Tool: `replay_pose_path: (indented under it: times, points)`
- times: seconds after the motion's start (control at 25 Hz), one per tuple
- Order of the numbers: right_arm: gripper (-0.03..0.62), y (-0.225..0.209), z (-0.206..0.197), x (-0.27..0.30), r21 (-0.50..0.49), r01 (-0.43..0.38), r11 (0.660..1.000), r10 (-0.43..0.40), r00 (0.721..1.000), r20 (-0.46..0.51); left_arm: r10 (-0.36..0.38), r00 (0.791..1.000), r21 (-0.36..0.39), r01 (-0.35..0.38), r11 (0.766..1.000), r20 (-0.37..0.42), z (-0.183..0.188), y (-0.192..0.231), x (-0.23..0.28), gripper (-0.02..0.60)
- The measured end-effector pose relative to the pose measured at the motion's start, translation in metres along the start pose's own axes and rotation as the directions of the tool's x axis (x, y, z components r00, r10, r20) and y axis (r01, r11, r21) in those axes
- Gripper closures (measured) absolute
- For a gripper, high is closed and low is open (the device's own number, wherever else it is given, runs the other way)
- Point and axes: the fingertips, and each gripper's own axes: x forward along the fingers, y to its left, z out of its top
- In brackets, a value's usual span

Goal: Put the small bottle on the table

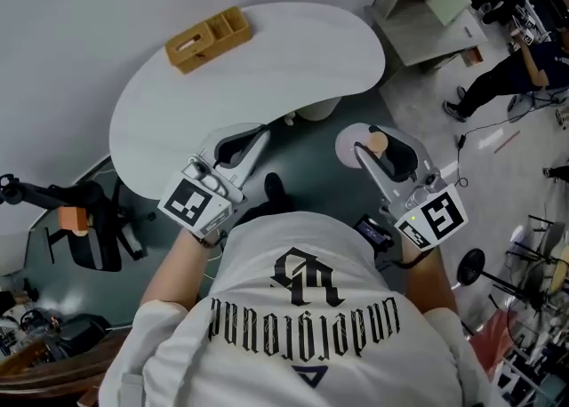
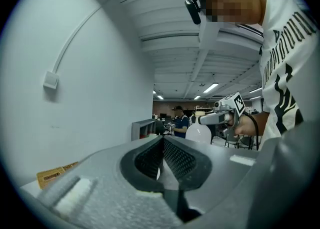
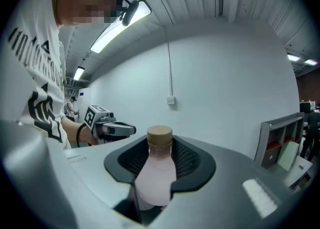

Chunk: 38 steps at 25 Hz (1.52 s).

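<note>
Holding the small bottle (image 3: 158,175) clamped between half-spread jaws beyond the near right edge of the worktop (image 1: 267,67), the right tool (image 3: 160,157) should carry it left over the bare top and lower it base-first; the left tool (image 2: 163,154) is closed, empty.

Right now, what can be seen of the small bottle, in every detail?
The small bottle looks like pale pink, translucent plastic, with a rounded body narrowing to a short neck under a tan cap. It is clamped in the right gripper, whose dark ribbed pads press its body from both sides, with the cap pointing away from that gripper's camera. In the head view it is held in the air beside the white table, not touching it.
</note>
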Motion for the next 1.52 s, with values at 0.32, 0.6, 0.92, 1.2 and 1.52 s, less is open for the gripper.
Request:
replay_pose_path:
  times: [0.32, 0.6, 0.92, 1.2, 1.52]
  points:
    - [0.454, -0.016, 0.016, 0.074, -0.017, 0.055, 0.998, -0.055, 0.998, -0.004, -0.014, 1.0, -0.011, 0.014, 1.0, 0.014, 0.001, 0.08, -0.013, 0.574]
    - [0.454, -0.021, 0.019, 0.112, -0.011, 0.07, 0.997, -0.07, 0.997, -0.012, -0.005, 1.0, -0.028, 0.005, 1.0, 0.004, -0.004, 0.117, -0.026, 0.574]
    - [0.454, -0.038, 0.009, 0.133, 0.004, 0.058, 0.998, -0.058, 0.998, -0.016, 0.008, 1.0, -0.041, -0.009, 0.999, -0.019, -0.015, 0.136, -0.018, 0.574]
    - [0.454, -0.064, 0.002, 0.157, 0.011, 0.029, 1.0, -0.029, 0.999, -0.019, 0.031, 0.999, -0.039, -0.033, 0.999, -0.035, -0.019, 0.154, -0.001, 0.574]
    - [0.454, -0.098, -0.009, 0.192, 0.017, -0.034, 0.999, 0.035, 0.998, -0.053, 0.069, 0.996, -0.061, -0.072, 0.996, -0.049, -0.023, 0.184, 0.029, 0.574]
